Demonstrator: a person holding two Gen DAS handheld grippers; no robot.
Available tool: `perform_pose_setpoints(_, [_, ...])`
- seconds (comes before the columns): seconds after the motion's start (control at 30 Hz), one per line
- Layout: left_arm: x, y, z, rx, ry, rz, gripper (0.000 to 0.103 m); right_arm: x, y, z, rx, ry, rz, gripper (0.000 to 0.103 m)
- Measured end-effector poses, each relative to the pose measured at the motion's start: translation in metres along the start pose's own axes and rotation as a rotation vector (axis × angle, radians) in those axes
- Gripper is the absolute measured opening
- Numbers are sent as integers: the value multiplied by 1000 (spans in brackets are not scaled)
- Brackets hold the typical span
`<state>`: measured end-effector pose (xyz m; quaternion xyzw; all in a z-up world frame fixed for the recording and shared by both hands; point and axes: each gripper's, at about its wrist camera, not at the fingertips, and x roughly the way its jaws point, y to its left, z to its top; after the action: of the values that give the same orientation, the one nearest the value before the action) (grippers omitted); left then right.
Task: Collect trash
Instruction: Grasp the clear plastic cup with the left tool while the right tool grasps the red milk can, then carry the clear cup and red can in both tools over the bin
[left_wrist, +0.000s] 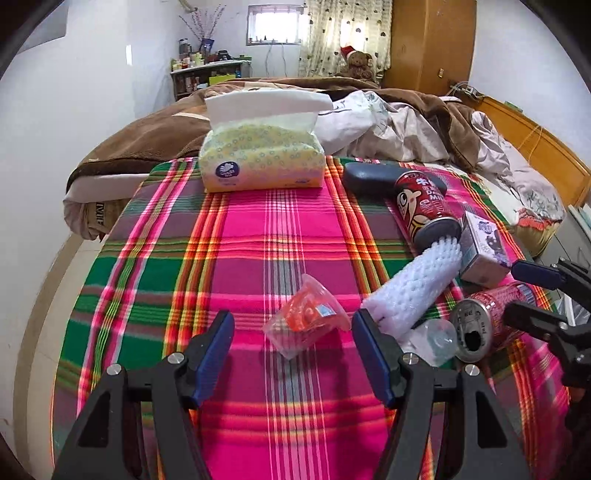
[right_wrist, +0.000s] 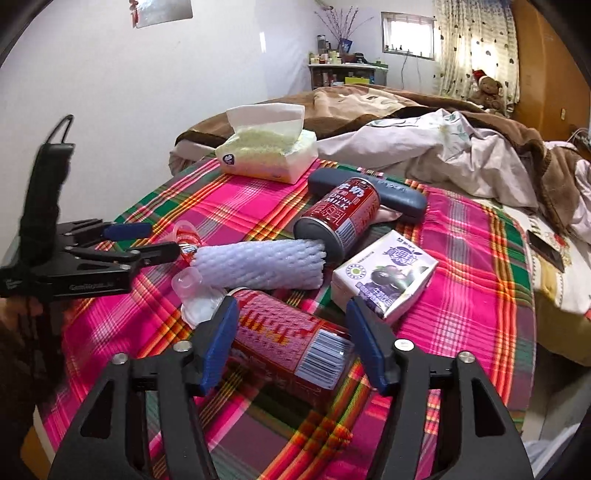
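Left gripper (left_wrist: 293, 354) gapes wide, empty, around the crumpled plastic cup (left_wrist: 308, 315) on the plaid cloth (left_wrist: 240, 251). Right wrist view alone shows the right gripper (right_wrist: 291, 345) open, straddling the near red can (right_wrist: 291, 345), pads not pressing.

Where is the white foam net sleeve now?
The white foam net sleeve lies mid-table in the right wrist view, one end against the upper red milk can, above the nearer can.

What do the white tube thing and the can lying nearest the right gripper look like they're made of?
The white tube looks like soft foam netting, matte, with a dimpled mesh surface. The near can looks like thin metal under a glossy printed label; the left wrist view shows its silvery top with an opened mouth.
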<state>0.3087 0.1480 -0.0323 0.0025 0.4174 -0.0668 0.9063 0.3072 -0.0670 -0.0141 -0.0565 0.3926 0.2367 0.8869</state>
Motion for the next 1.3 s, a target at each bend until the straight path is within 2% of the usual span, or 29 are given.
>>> perform_pose_setpoints(0.17, [13,3,2,22,36,13,68,1,5,-2,-33,28,36,65])
perform_pose_setpoints(0.4, [18,9,6,1,43,-22,67,10,19,-9,-106,98,8,65])
perform_pose_setpoints(0.53, [21,9,4,2,53,-25,57,16,20,-10,-98,124,-6,65])
perform_pose_setpoints(0.73, [23,12,6,-14,50,-35,52,20,12,-7,-23,118,-24,65])
perform_pose_setpoints(0.8, [22,12,6,-10,46,-33,46,21,7,-8,31,135,-6,65])
perform_pose_setpoints(0.83, [22,11,6,-10,47,-36,39,22,6,-9,45,138,-2,65])
perform_pose_setpoints(0.93, [23,9,5,0,46,-35,32,21,9,-14,44,126,-26,65])
perform_pose_setpoints(1.3, [13,5,2,-18,27,-25,30,13,5,-20,97,77,-23,58])
